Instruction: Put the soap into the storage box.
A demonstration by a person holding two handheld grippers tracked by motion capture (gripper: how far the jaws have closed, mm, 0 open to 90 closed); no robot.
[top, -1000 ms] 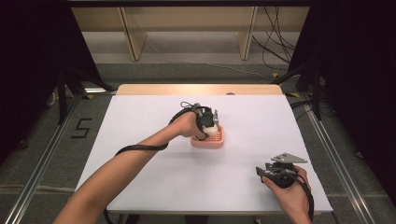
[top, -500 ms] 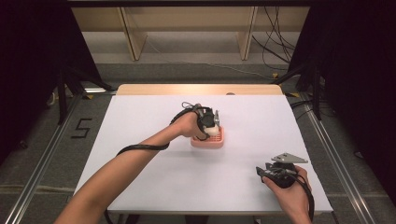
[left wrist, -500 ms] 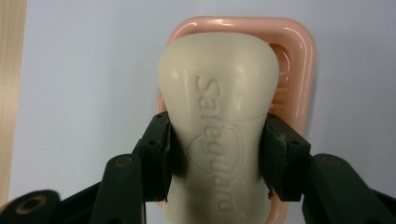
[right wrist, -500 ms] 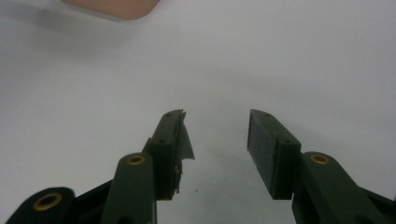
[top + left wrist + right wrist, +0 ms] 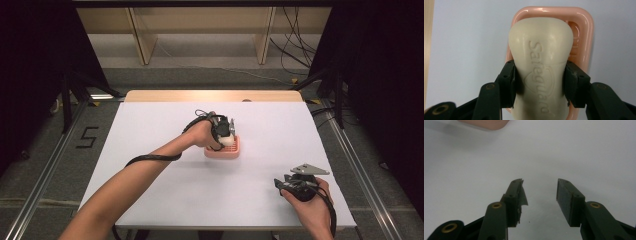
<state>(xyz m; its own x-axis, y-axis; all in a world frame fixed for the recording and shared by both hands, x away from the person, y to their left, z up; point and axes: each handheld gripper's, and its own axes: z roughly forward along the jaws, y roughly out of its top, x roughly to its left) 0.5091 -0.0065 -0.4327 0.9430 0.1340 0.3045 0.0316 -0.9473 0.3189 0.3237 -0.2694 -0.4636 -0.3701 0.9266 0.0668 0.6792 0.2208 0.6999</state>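
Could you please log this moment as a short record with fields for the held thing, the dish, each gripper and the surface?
held thing: cream soap bar, embossed lettering facing the camera
dish: pink soap dish, under the bar
left gripper: pads clamped on the bar's sides
right gripper: jaws apart, nothing between them
surface: white table
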